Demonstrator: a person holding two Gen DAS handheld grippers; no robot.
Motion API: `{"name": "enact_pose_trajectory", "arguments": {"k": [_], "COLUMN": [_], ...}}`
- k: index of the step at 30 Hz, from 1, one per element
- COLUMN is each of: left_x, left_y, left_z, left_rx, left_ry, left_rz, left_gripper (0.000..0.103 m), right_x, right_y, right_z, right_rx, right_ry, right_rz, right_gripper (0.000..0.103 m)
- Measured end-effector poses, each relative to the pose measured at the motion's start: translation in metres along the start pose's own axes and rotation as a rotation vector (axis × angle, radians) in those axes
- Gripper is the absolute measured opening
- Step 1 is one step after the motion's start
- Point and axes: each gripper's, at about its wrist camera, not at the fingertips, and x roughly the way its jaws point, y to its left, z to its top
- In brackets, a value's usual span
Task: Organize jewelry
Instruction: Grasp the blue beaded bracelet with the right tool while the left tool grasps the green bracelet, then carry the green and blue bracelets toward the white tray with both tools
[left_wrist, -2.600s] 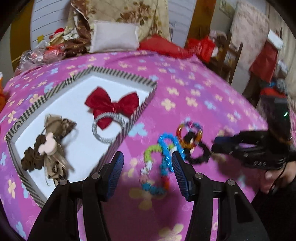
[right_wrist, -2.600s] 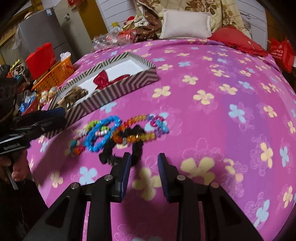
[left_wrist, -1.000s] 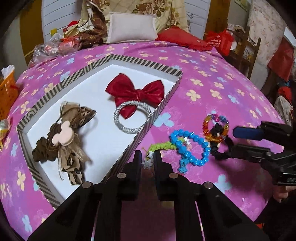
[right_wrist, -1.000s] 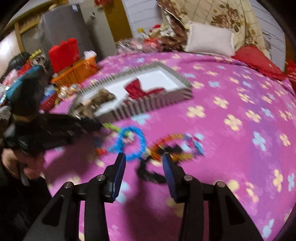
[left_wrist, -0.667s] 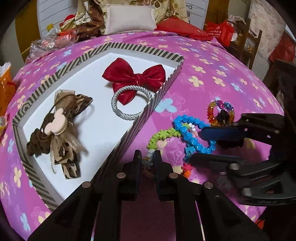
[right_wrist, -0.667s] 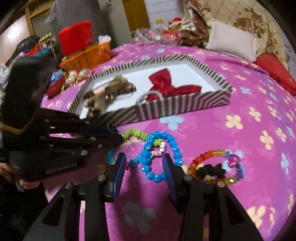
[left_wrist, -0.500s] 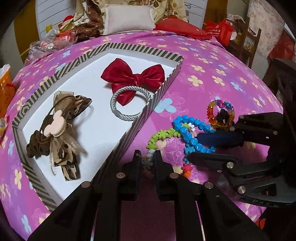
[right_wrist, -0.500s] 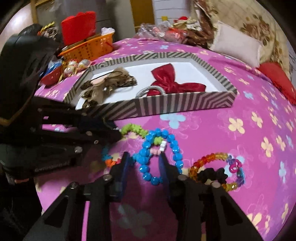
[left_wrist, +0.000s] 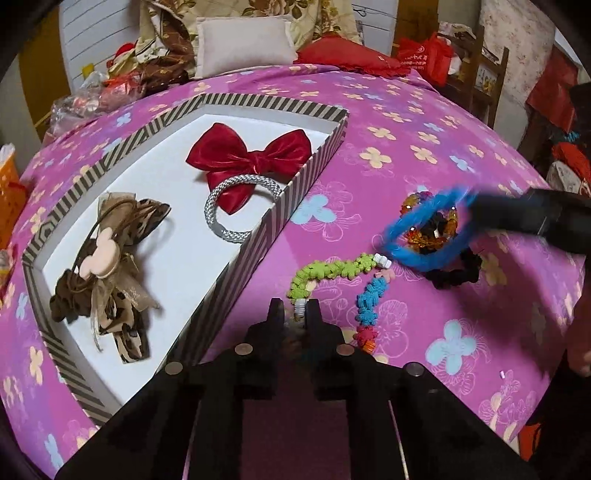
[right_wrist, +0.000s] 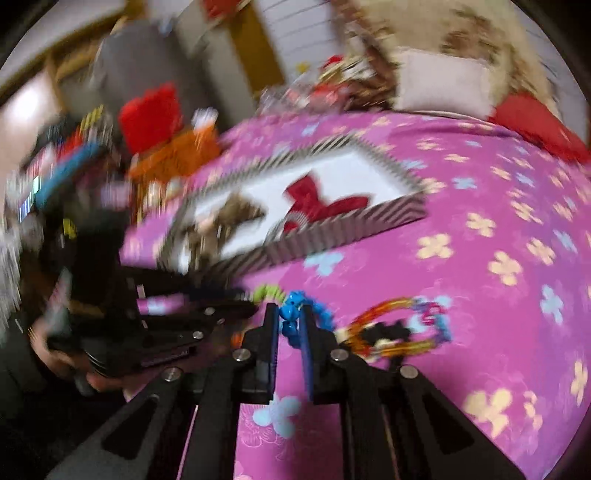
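My left gripper (left_wrist: 301, 308) is shut on the white beads of a green, blue and pink bead bracelet (left_wrist: 332, 269) lying on the purple flowered bedspread. My right gripper (right_wrist: 290, 321) has its jaws closing on a blue bead bracelet (right_wrist: 295, 301), and the pads press on it. In the left wrist view that blue bracelet (left_wrist: 424, 258) hangs blurred above the bedspread from the right gripper (left_wrist: 476, 214). Under it lie an orange bead bracelet (left_wrist: 417, 240) and a black scrunchie (left_wrist: 458, 273). The left gripper (right_wrist: 247, 308) sits just left of the right one.
A striped box (left_wrist: 295, 184) at the left holds a red bow (left_wrist: 251, 155), a silver ring bracelet (left_wrist: 221, 225) and a brown hair tie (left_wrist: 103, 258). Pillows (left_wrist: 243, 40) lie at the far end. An orange basket (right_wrist: 173, 155) stands past the left edge.
The right gripper moved in over the blue bracelet, closed on it and lifted it off to the right. The left gripper stayed shut on the green bracelet's end.
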Motion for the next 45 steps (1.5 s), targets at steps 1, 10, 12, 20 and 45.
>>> {"name": "enact_pose_trajectory", "arguments": {"k": [1, 10, 12, 20, 45], "left_x": [-0.001, -0.058, -0.071, -0.097, -0.093], "left_y": [0.000, -0.009, -0.012, -0.010, -0.004], "left_z": [0.000, 0.001, 0.000, 0.007, 0.008], "left_rx": [-0.004, -0.049, -0.054, -0.093, -0.132], "left_ry": [-0.003, -0.185, -0.224, -0.323, -0.349], "left_rz": [-0.003, -0.138, -0.163, -0.215, -0.185], "left_gripper": [0.000, 0.000, 0.000, 0.000, 0.000], "right_x": [-0.011, -0.086, -0.090, -0.060, -0.044], "right_y": [-0.008, -0.027, -0.026, -0.030, -0.030], "right_z": [0.002, 0.007, -0.001, -0.019, -0.020], "right_rx": [0.045, 0.178, 0.182, 0.157, 0.116], "right_ry": [-0.031, -0.163, -0.155, -0.015, 0.022], "right_rz": [0.007, -0.038, -0.069, -0.227, -0.338], "right_gripper": [0.011, 0.011, 0.011, 0.011, 0.011]}}
